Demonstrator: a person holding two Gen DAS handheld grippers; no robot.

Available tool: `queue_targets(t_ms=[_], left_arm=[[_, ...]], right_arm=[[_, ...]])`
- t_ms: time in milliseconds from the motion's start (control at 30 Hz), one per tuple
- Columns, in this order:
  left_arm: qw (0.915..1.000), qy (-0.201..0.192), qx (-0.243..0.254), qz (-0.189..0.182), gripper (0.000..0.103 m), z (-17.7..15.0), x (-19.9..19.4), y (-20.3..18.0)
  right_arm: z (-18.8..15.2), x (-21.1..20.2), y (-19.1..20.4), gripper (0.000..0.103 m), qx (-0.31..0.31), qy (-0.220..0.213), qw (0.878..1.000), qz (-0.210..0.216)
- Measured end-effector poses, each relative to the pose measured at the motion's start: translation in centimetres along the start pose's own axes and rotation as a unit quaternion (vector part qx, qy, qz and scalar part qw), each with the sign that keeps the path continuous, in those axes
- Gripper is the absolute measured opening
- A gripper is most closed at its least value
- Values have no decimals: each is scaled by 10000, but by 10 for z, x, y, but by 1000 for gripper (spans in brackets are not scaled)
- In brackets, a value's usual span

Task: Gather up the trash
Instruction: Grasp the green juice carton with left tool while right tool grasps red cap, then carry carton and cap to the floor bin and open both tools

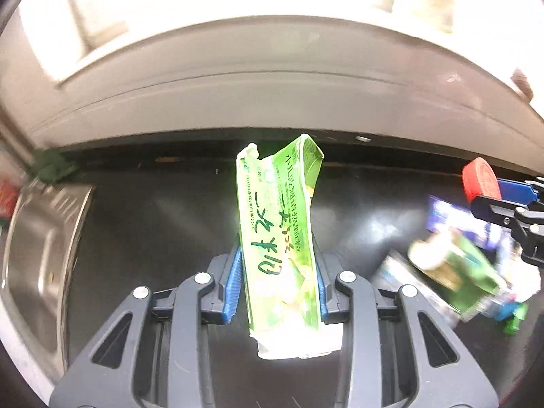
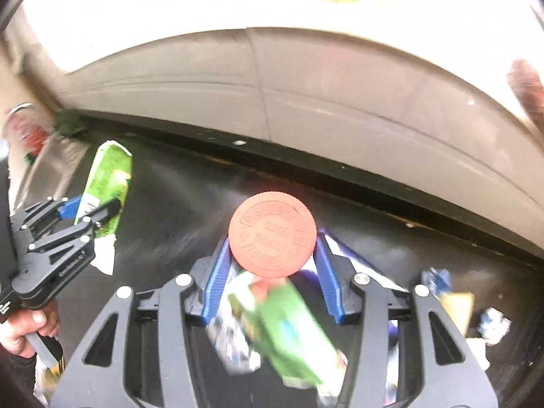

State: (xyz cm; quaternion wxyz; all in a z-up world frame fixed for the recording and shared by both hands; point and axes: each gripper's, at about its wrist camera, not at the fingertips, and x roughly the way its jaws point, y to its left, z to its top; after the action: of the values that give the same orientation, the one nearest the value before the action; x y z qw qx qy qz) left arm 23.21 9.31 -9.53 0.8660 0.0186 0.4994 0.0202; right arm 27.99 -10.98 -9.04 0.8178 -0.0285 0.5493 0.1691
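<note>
My left gripper (image 1: 278, 258) is shut on a flattened green carton (image 1: 280, 234) with handwriting on it, held upright above the black countertop (image 1: 153, 224). It also shows in the right wrist view (image 2: 107, 183) at the left, in the left gripper (image 2: 91, 210). My right gripper (image 2: 272, 251) is shut on a round red cap (image 2: 272, 234), held above the counter. The cap also shows in the left wrist view (image 1: 481, 178) at the far right. A blurred green packet (image 2: 289, 333) lies among wrappers below the right gripper.
A steel sink (image 1: 37, 255) is at the left edge of the counter. A red and white can (image 2: 23, 129) stands beyond it. A pile of wrappers and small trash (image 1: 452, 272) lies at the right. A grey wall (image 1: 272, 95) runs behind the counter.
</note>
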Motion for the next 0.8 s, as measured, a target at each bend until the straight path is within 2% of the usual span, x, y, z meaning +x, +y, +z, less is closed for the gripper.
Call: queue_targets(t_ms=[100, 200, 367, 467, 633, 733, 800], left_arm=[[9997, 56, -246, 74, 34, -23, -43, -26], [9988, 154, -430, 190, 34, -66, -88, -61], [9962, 335, -776, 198, 34, -144, -132, -103], [9961, 303, -776, 291, 34, -169, -151, -115], [9930, 120, -1088, 452, 34, -202, -164, -101], [9863, -9, -1532, 620, 34, -223, -171, -68], [9779, -25, -1926, 816, 34, -247, -175, -32]], right_arm=[[-30, -42, -3, 49, -226, -143, 9995, 172], [-68, -80, -13, 49, -468, -229, 9982, 307], [-132, -116, -26, 49, -793, -216, 9956, 454], [-157, -130, -24, 49, -998, -165, 9939, 443], [-183, -157, 9, 49, -1303, -210, 9893, 620], [-179, -154, 49, 49, -1617, -198, 9829, 861], [-181, -149, 93, 49, -1925, -94, 9742, 1177]])
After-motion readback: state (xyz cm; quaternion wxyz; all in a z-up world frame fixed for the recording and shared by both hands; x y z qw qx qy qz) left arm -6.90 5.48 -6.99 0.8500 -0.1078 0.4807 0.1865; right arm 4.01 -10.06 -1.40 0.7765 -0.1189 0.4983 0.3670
